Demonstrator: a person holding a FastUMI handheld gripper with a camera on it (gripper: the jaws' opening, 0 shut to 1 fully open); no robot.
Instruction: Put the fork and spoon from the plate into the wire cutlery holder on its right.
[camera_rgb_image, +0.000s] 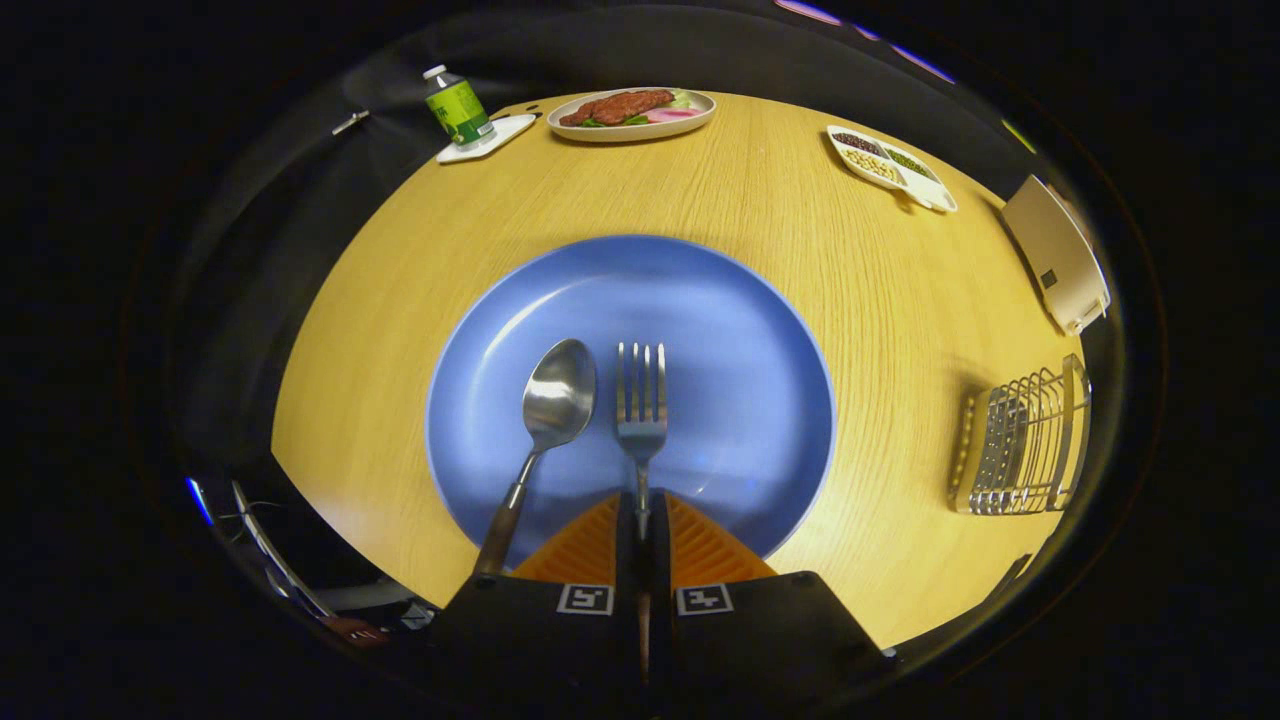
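One spoon (553, 410) and one fork (641, 400) lie side by side on one blue plate (740, 330), spoon left of the fork, both shiny metal with heads pointing away. One wire holder (1022, 440) stands on the table (780, 190) right of the plate, well apart. The gripper (641, 525) is nearly closed, both fingers pinching the fork's handle at the plate's near rim.

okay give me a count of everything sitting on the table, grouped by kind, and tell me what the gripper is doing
Cutlery: 2, spoon and fork
Dishes: 4, blue plate, food plate, sectioned dish, small tray
Bottles: 1, bottle
Wire holders: 1, wire cutlery holder
Total: 8
Gripper shut on the fork's handle.
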